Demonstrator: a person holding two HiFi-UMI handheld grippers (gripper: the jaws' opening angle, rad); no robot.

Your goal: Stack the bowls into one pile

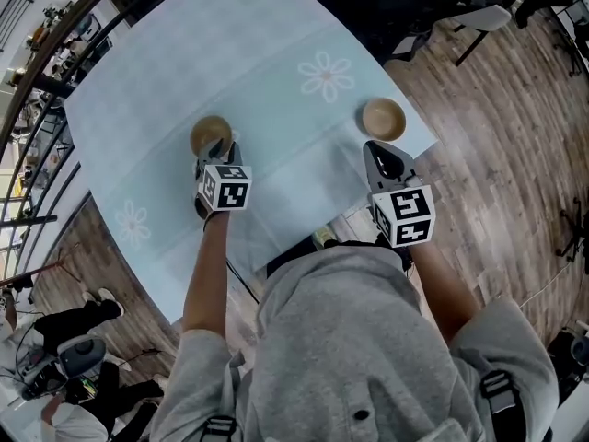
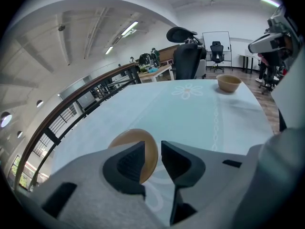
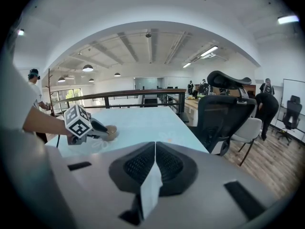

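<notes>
Two bowls on the table [image 1: 276, 53], and they sit well apart. The left bowl [image 1: 208, 133] is out on the pale cloth [image 1: 304, 164], and the right bowl [image 1: 383, 118] is close to the table's right-hand edge. No pile yet; we'd say the stacking proper hasn't started.

Our left gripper [image 1: 221, 150] is at the near rim of the left bowl. In the left gripper view its fingers stand apart, the bowl's edge sits in the gap between them, and there's clear space beside the right-hand pad, so nothing is pinched. Our right gripper [image 1: 375, 148] hovers just short of the right bowl, fingers pressed together on nothing at all.

Now, the dangers. Only a thin slice of rim lies between the left pads. If we close there and lift, the bowl could pivot on that one pinch and swing, or slip out.

On the other side, shut fingers pushed forward would shove the right bowl rather than take it. With the edge that near, a sideways nudge could send it off the table, so those fingers need to part before they reach the rim.

The cloth is a risk as well: a dragged bowl could ruck it up and jolt things. And a bowl set down off-centre on the other would rock or slide off.
</notes>
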